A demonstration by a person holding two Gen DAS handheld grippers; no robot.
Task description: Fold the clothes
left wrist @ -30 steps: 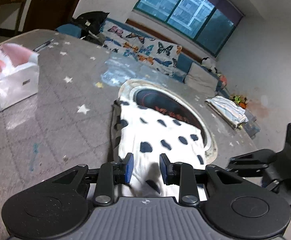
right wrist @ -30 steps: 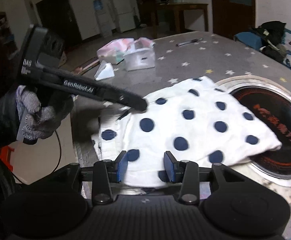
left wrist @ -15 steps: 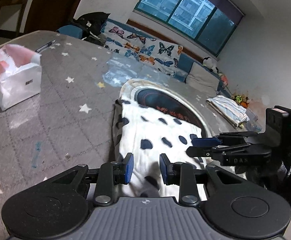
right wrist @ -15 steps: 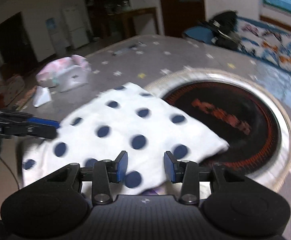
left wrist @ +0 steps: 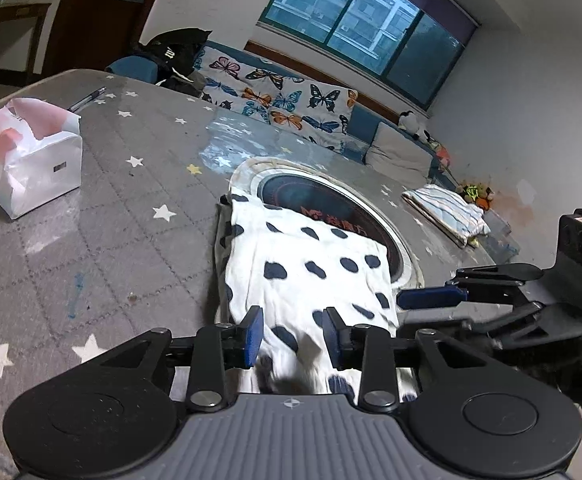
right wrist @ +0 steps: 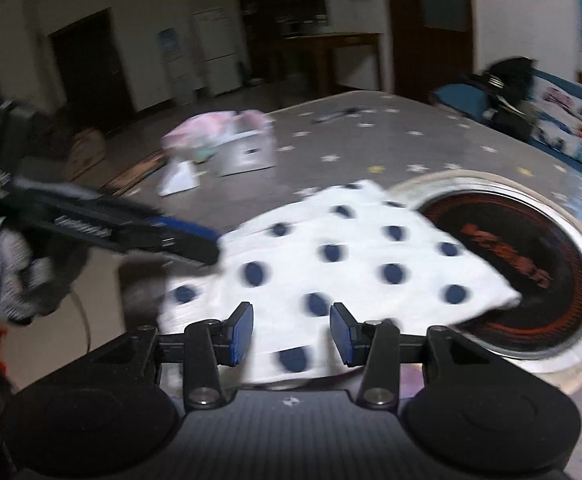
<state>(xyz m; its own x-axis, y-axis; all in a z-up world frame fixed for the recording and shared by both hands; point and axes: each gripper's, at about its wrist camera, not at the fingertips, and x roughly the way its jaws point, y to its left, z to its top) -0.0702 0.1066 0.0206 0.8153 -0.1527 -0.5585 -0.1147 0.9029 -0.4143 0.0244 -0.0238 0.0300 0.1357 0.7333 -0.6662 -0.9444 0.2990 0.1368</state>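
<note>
A white cloth with navy dots (left wrist: 311,272) lies folded on the grey star-patterned table (left wrist: 131,220), its far end over a round inset hotplate (left wrist: 331,208). My left gripper (left wrist: 293,336) hovers open over the cloth's near end with nothing gripped. In the same view my right gripper (left wrist: 431,298) is at the cloth's right edge, one blue pad showing. In the blurred right wrist view my right gripper (right wrist: 289,334) stands open above the cloth (right wrist: 351,256). The left gripper (right wrist: 187,240), held by a gloved hand (right wrist: 15,280), touches the cloth's left corner.
A white and pink bag (left wrist: 31,160) and a pen (left wrist: 87,100) sit on the table's far left. A folded striped cloth (left wrist: 447,208) lies at the far right edge. A butterfly-print sofa (left wrist: 283,100) stands behind the table.
The right gripper has swung back toward the cloth's near right edge and dropped lower. The left gripper has barely moved. The cloth lies as before.
</note>
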